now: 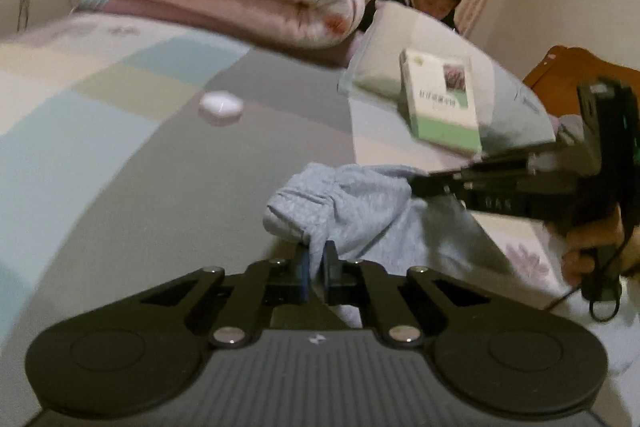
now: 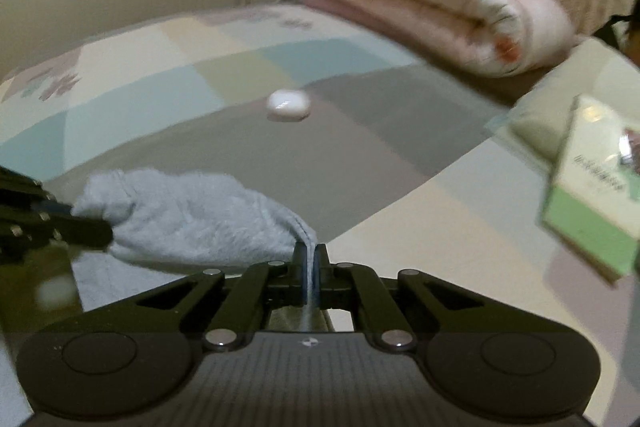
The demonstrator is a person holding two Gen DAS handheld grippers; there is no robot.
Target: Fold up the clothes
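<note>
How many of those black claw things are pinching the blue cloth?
2. The left gripper is clamped on a bunched edge of the blue cloth nearest its own camera. The right gripper pinches another edge, further along the same cloth above the bed.

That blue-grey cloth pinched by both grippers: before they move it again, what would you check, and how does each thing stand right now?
1. Left gripper has hold of the blue-grey garment: ok, shut on a fold of it.
2. Right gripper has hold: ok, shut on a thin edge.
3. Cloth hanging evenly between the two: not ok, it is bunched near the left gripper.
4. White case out of the way: ok, it lies apart, farther up the bedspread.
5. Green and white box out of the way: cannot tell, it sits close on the right.
6. Whole garment outline: cannot tell, partly hidden and blurred.
</note>
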